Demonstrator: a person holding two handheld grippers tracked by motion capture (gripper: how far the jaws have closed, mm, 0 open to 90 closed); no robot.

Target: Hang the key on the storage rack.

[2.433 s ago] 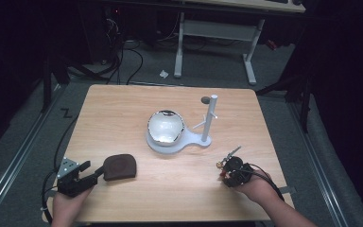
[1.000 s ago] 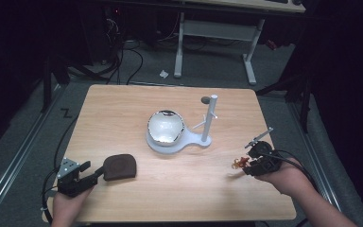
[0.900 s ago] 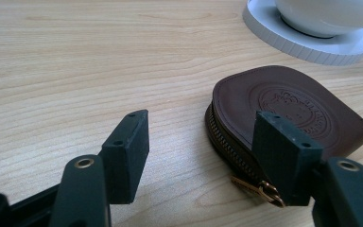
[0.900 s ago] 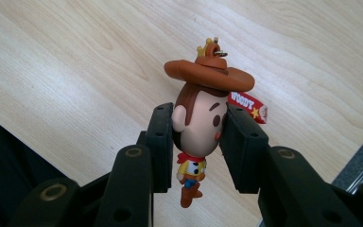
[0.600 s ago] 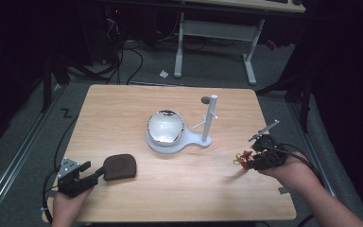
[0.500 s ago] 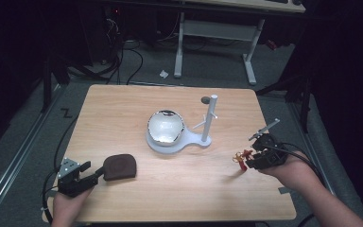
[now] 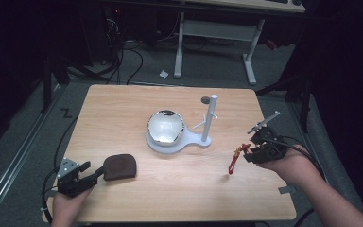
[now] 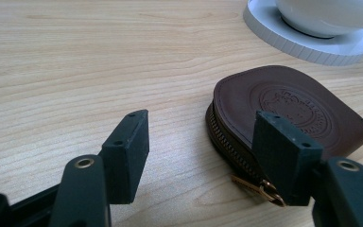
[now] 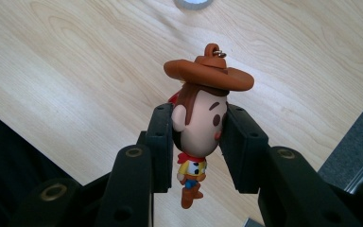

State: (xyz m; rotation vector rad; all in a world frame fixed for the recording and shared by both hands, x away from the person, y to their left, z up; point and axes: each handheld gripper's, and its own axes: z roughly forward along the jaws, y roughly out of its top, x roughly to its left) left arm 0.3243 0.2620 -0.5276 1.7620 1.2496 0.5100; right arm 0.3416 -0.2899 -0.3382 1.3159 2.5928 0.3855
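Rubbery and brightly coloured, a small cowboy figure keychain is pinched by its head between the jaws of the right gripper, the brown hat and its metal loop standing clear above the pads and the little body hanging below them. In the high view the right gripper is held above the table near its right edge, and a red strap is seen dangling from it toward the wood. Against the frames of a moment ago, this hand has been carried from the near part of the table out toward the right edge and raised a little, so the strap now hangs more freely; the keychain is judged to be lifted clear and in transit. A white stand with an upright post and a side peg sits near the table's middle, with a shiny bowl on its round base; hanging the loop on that peg is the likely aim, though it cannot be confirmed.

The left gripper has not shifted: it rests at the near left corner, jaws spread, one pad just in front of the zip edge of a brown leather pouch, which is not grasped.
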